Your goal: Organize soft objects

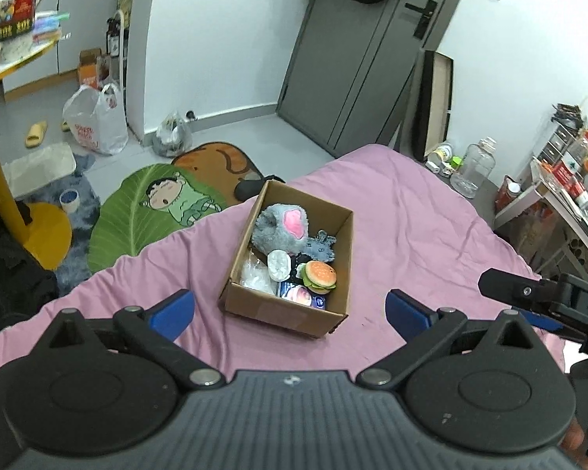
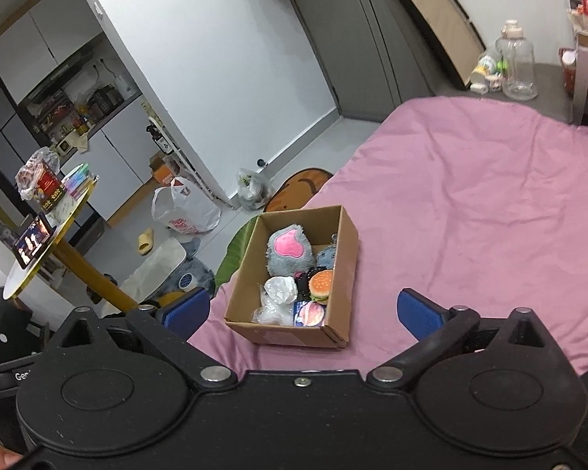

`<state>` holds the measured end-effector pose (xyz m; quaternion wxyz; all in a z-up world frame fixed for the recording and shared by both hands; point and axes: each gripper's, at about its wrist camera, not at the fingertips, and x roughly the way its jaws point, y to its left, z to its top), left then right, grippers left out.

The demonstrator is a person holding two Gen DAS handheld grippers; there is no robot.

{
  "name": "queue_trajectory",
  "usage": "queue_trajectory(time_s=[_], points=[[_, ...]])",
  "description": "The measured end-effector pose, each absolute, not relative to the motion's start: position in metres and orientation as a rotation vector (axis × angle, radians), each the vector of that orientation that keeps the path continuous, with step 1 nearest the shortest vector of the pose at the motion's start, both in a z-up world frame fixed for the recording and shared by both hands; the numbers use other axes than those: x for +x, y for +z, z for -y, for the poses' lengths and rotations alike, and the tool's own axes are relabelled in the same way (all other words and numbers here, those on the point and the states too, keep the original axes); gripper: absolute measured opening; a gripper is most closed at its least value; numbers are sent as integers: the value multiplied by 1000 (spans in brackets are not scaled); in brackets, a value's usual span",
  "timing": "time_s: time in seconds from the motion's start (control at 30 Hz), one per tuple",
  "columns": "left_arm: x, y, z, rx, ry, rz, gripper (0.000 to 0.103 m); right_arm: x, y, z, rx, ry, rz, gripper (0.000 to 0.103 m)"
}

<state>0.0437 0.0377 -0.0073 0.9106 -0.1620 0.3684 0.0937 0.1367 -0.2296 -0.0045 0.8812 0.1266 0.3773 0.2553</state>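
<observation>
— So where are the soft toys?
— All in the cardboard box [image 1: 286, 315] on the pink bedspread [image 1: 411, 211]; burger plush [image 1: 319, 276] nearest.
— And the claws?
— Left gripper [image 1: 290, 309] and right gripper [image 2: 303, 309] gape wide, holding nothing, near the box; likely finished.

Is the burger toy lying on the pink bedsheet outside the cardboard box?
No. The burger toy sits inside the cardboard box, next to the grey plush.
</observation>
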Motion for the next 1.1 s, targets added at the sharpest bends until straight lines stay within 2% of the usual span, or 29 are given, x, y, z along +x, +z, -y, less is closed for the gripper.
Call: queue_trajectory(time_s=[1.1], points=[[-32,38,6,-138,132,-677,103,42,43,263,120,425,-646,103]])
